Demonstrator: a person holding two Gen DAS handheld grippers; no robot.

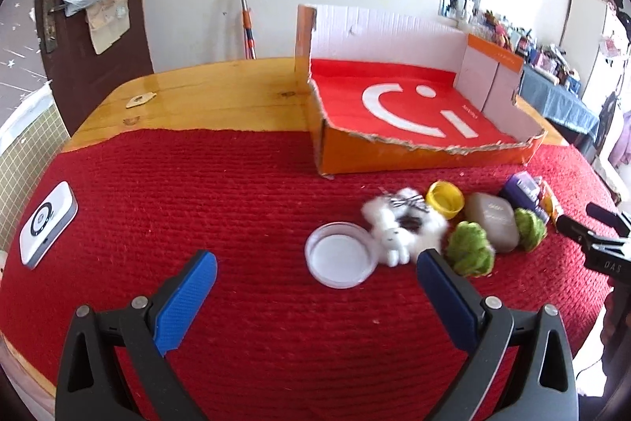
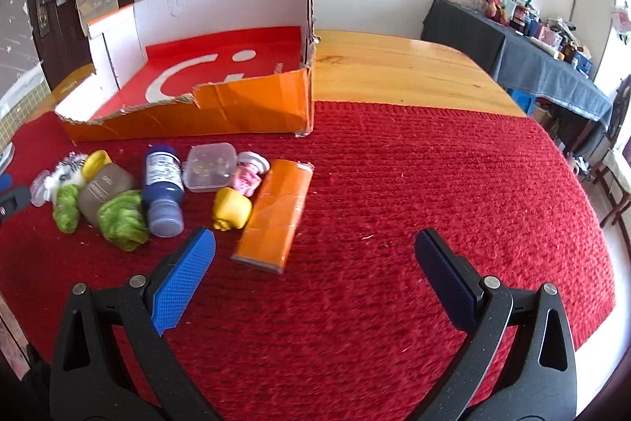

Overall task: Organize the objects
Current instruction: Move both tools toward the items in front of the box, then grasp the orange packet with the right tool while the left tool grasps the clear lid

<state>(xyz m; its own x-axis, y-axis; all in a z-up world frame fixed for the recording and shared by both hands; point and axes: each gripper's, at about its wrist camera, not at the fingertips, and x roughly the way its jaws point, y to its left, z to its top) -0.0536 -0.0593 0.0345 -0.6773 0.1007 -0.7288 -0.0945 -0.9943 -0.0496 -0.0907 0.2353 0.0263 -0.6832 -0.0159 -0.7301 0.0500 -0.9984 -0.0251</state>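
Observation:
An orange cardboard box (image 1: pixel 426 154) (image 2: pixel 244 109) with a red floor and torn front wall stands empty on the red mat. Before it lies a cluster: a clear round lid (image 1: pixel 341 255), a white fluffy toy (image 1: pixel 402 227), a yellow cap (image 1: pixel 445 199), a grey case (image 1: pixel 493 219) (image 2: pixel 104 190), two green fuzzy pieces (image 1: pixel 471 249) (image 2: pixel 122 219), a blue bottle (image 2: pixel 161 184), a clear small box (image 2: pixel 211 166), a pink item (image 2: pixel 248 176), a yellow toy (image 2: pixel 232 209) and an orange pack (image 2: pixel 276 214). My left gripper (image 1: pixel 315 267) and right gripper (image 2: pixel 313 245) hover open, holding nothing.
A white round-dial device (image 1: pixel 47 223) lies at the mat's left edge. Bare wooden table (image 2: pixel 402 70) extends behind the mat. A dark cloth-covered side table (image 2: pixel 544 66) with clutter stands to the right. The right gripper's black body (image 1: pixel 599 239) shows at the left view's right edge.

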